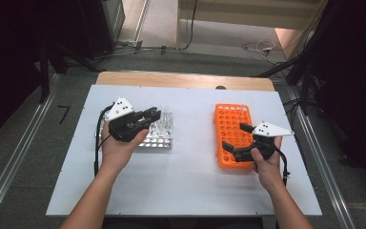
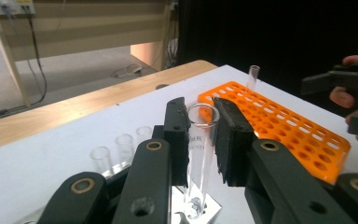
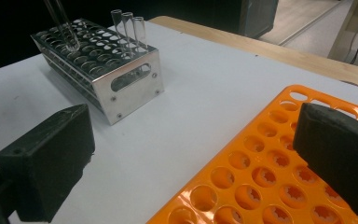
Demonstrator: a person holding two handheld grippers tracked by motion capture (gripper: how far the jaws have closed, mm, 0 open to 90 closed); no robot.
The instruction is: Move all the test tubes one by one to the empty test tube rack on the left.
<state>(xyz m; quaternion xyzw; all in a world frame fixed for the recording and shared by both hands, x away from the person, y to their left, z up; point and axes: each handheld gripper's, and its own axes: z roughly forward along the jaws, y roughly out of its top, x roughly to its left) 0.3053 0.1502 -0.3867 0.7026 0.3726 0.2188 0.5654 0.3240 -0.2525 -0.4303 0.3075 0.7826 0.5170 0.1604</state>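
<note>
Landmark: shiny metal test-tube rack (image 1: 159, 133), rectangular, on the white table (image 1: 186, 191).
Left gripper (image 2: 204, 140): above the metal rack; jaws closed on a clear glass test tube (image 2: 199, 158), pads pressing both sides just below its rim.
Clear glass test tube: upright, slightly tilted, its rounded bottom just above the rack's top plate.
Other tubes: three clear glass tubes (image 3: 128, 25) standing in a row in the rack's far holes.
Right gripper (image 1: 240, 138): well to the right of the metal rack, over the orange plastic perforated rack (image 1: 233, 133); jaws spread wide, holding nothing.
Orange rack: flat on the table, right of the metal rack, apart from it; one glass tube (image 2: 252, 77) standing at its far end.
</note>
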